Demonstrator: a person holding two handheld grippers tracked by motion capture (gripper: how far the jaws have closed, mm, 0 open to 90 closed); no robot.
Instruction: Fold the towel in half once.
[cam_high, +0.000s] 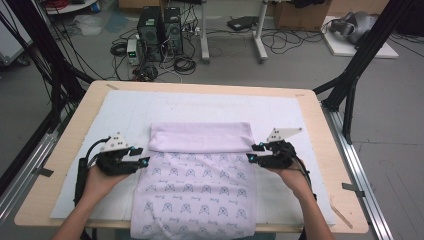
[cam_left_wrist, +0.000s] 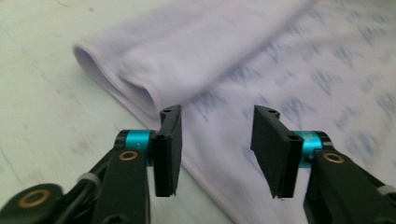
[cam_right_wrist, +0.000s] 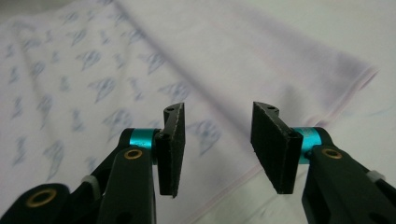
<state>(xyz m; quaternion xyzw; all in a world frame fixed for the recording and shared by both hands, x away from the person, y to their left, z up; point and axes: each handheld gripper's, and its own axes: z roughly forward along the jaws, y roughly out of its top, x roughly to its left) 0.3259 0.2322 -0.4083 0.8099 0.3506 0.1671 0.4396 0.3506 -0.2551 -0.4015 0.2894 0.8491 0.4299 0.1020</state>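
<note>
A pale lilac cloth (cam_high: 197, 180) with a blue pattern lies on the table, its far end folded back toward me as a plain band (cam_high: 200, 137). My left gripper (cam_high: 141, 156) hovers at the cloth's left edge, open, nothing between its jaws. In the left gripper view the gripper (cam_left_wrist: 217, 149) looks over the fold's corner (cam_left_wrist: 116, 74). My right gripper (cam_high: 254, 153) hovers at the cloth's right edge, also open and empty. In the right gripper view the gripper (cam_right_wrist: 218, 147) stands above the cloth's hem (cam_right_wrist: 243, 177).
A white mat (cam_high: 125, 112) covers the wooden table (cam_high: 320, 135). The cloth's near end hangs over the front edge. Black frame posts (cam_high: 350, 85) stand at both sides; computers and cables (cam_high: 160, 35) lie on the floor behind.
</note>
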